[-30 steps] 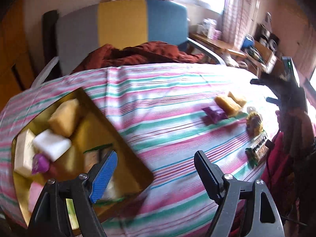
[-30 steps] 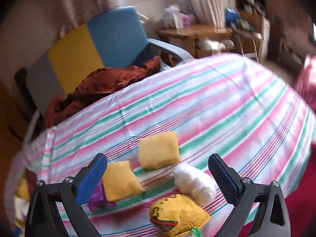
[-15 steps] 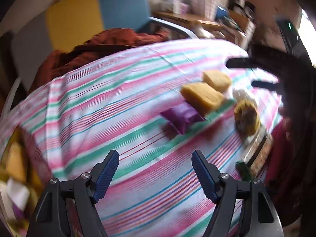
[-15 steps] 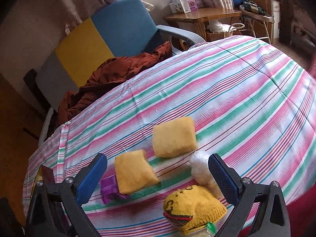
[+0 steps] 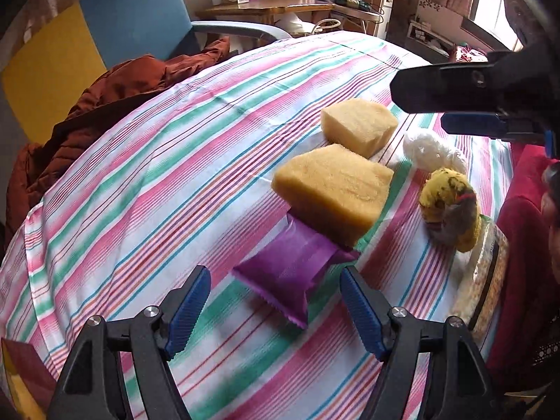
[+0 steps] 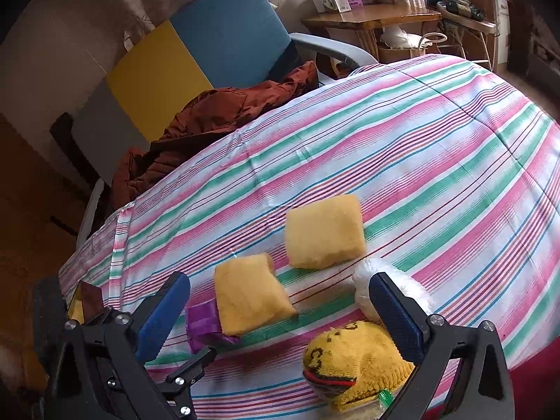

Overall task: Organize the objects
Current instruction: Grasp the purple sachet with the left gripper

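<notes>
A purple packet (image 5: 290, 273) lies on the striped tablecloth (image 5: 157, 182), one end tucked under a yellow sponge (image 5: 332, 192). My left gripper (image 5: 274, 292) stands open just above it, a blue pad on either side of the packet's near end and neither touching it. Behind lie a second sponge (image 5: 360, 126), a white bag (image 5: 430, 150) and a yellow knitted toy (image 5: 451, 206). My right gripper (image 6: 278, 290) hangs open and holds nothing, above the near sponge (image 6: 248, 297) and the white bag (image 6: 364, 276). In that view the purple packet (image 6: 203, 322) shows at lower left.
A clear snack bag (image 5: 486, 280) lies at the table's right edge beside a person's red sleeve (image 5: 518, 231). A corner of the yellow box (image 5: 17, 367) shows at lower left. A blue and yellow chair (image 6: 210, 45) with a rust jacket (image 6: 217, 115) stands behind the table.
My left gripper swung from over the yellow box rightwards and down to the purple packet, its jaws narrowing slightly. The right gripper stayed nearly in place, tipping a little.
</notes>
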`<state>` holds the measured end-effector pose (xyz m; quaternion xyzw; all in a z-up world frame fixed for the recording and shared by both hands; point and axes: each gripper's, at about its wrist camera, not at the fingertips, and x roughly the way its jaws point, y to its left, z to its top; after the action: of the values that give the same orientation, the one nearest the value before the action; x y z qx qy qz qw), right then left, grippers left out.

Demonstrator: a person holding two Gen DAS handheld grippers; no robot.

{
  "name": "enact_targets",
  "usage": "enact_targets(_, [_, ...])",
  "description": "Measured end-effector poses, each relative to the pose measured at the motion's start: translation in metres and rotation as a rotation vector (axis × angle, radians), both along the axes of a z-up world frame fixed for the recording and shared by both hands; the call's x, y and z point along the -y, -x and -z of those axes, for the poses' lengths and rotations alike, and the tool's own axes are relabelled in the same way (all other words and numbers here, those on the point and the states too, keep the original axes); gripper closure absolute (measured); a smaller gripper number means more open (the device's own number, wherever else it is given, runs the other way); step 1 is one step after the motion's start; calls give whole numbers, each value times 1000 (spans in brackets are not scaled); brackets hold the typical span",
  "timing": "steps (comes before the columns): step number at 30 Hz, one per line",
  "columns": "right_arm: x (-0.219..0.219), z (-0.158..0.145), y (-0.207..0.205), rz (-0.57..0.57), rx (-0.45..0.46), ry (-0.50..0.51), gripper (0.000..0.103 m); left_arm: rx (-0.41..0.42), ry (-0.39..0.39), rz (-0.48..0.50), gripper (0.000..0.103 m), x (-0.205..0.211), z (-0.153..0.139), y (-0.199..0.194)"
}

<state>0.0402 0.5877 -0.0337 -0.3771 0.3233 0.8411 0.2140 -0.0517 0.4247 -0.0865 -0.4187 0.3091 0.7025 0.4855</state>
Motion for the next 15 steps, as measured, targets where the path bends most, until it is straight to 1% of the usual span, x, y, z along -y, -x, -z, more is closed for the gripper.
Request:
enact_targets(2, [1, -1, 0, -4, -1, -2, 0, -1, 8, 21, 27, -5, 3, 1])
enact_targets(4, [0, -1, 1, -4, 2, -5, 0, -3, 20, 33, 35, -10, 6, 3])
enact_targets(6, [0, 0, 1, -4, 5, -4, 0, 11, 33, 30, 52, -14, 11, 7])
enact_targets(7, [0, 1, 1, -4, 8, -4, 0, 29, 37, 25, 55, -14, 14, 8])
enact_targets(8, [0, 1, 2, -5, 12, -6, 0, 51, 23, 18, 59, -13, 14, 9])
enact_targets(9, [0, 1, 3, -6, 16, -9, 0, 62, 11, 12, 61, -12, 13, 8])
enact_targets(12, [3, 0, 5, -8, 26, -36, 0, 98, -14, -23, 63, -2, 12, 6])
enact_targets(15, [6, -4, 7, -19, 26, -77, 0, 137, -35, -110, 63, 18, 10, 5])
